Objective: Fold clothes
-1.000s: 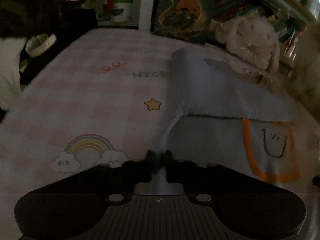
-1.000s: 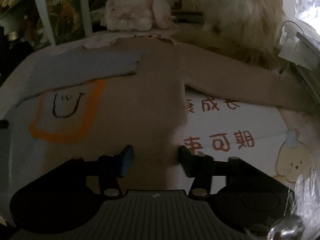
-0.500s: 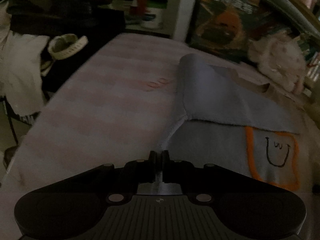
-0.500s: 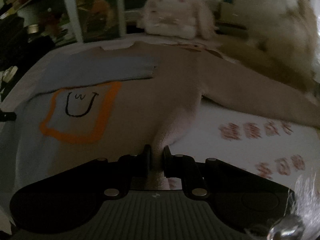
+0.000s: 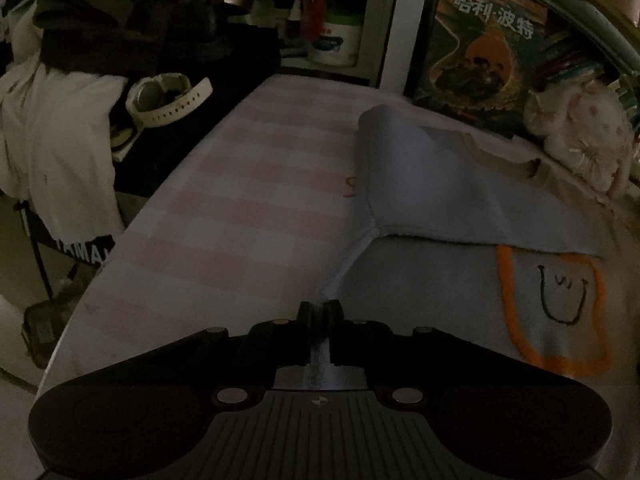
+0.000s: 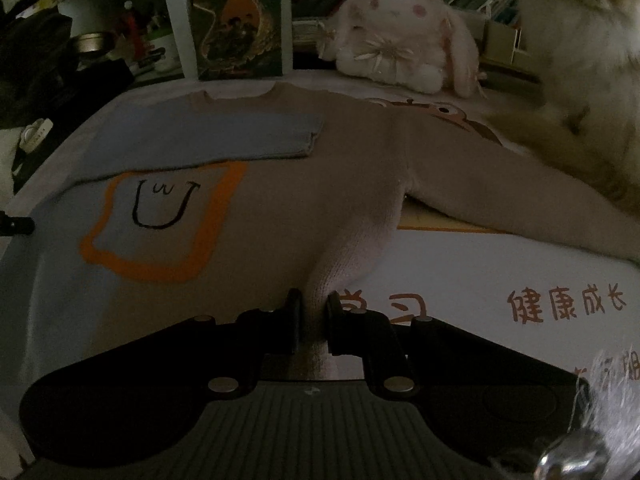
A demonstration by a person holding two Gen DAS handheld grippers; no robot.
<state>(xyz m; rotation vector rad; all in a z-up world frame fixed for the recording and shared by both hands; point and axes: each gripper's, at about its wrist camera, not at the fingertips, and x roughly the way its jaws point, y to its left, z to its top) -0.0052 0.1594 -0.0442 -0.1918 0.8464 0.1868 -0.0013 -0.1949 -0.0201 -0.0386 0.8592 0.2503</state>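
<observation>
**A:** While both your grippers sit on the sweater's (image 6: 328,184) bottom hem, check the pinch first. Right gripper (image 6: 314,312): fingers clenched on a raised ridge of beige knit, cloth pulled up into a peak between them. Left gripper (image 5: 320,316): a strip of pale blue hem runs between the fingers, but the jaws are easing open, so that hold looks weak.

**B:** Where's the garment relative to the orange patch (image 6: 160,220)?

**A:** Sweater lies flat on the printed bed sheet (image 5: 240,200), front up. Left sleeve (image 5: 460,184) is already folded across the chest, just above the patch. Right sleeve (image 6: 520,208) is still spread out, well off to the patch's far side, running toward the fluffy toy. Left grip is at the hem corner on the blue side of the patch, right grip at the hem on the beige side.

**B:** Step?

**A:** Looks like you're mid-fold with one sleeve in and the hem gathered. Next, I'd say: re-clamp the left, keep both corners level, and deal with that right sleeve before carrying the hem up toward the collar (image 6: 240,96), or it'll stick out of the fold.
</observation>
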